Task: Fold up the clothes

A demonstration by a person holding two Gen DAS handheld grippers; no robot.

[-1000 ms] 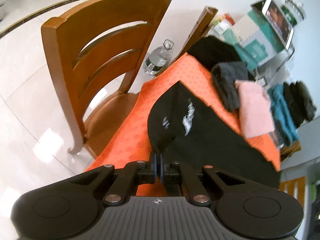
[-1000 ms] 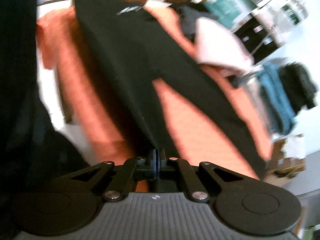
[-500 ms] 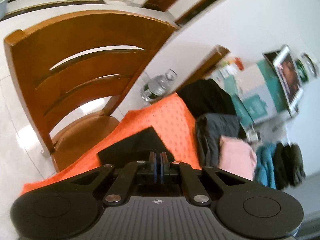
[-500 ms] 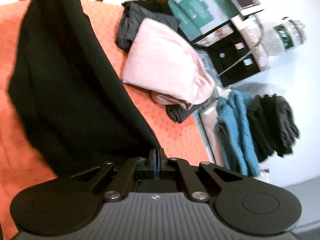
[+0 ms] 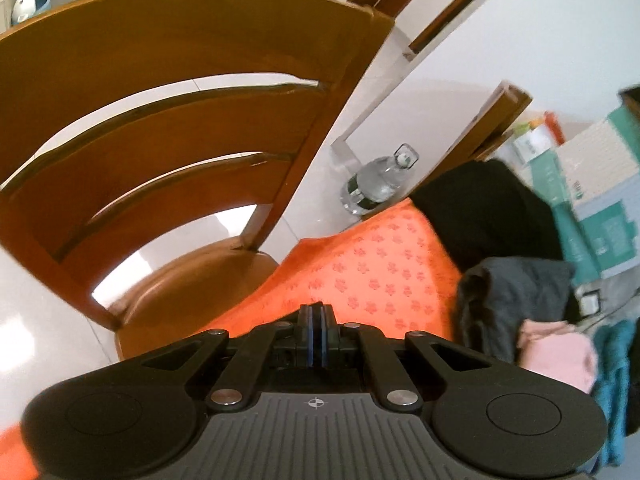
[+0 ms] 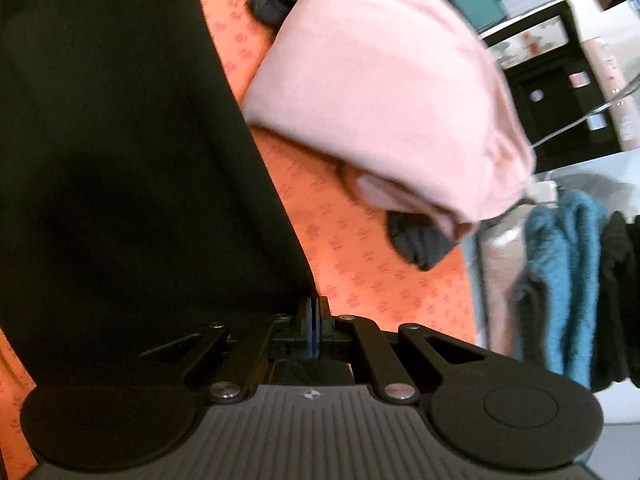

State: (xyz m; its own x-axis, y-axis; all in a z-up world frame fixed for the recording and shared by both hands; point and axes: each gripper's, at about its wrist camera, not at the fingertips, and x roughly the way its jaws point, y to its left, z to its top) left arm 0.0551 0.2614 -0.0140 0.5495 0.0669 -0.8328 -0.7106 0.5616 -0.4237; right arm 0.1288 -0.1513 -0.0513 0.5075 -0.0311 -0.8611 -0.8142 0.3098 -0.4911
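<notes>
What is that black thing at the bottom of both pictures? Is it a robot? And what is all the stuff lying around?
It is not a robot by itself. A person holds a pinching tool in each hand, and each tool carries a camera looking out along its two fingers.

One picture comes from the left gripper. Its fingers are pressed together. It looks over an orange cloth toward a wooden chair and a water bottle.

The other comes from the right gripper, pinched shut on the edge of a black garment being folded. Beside it lies a folded pink garment on a grey garment, with a blue garment further right.
</notes>
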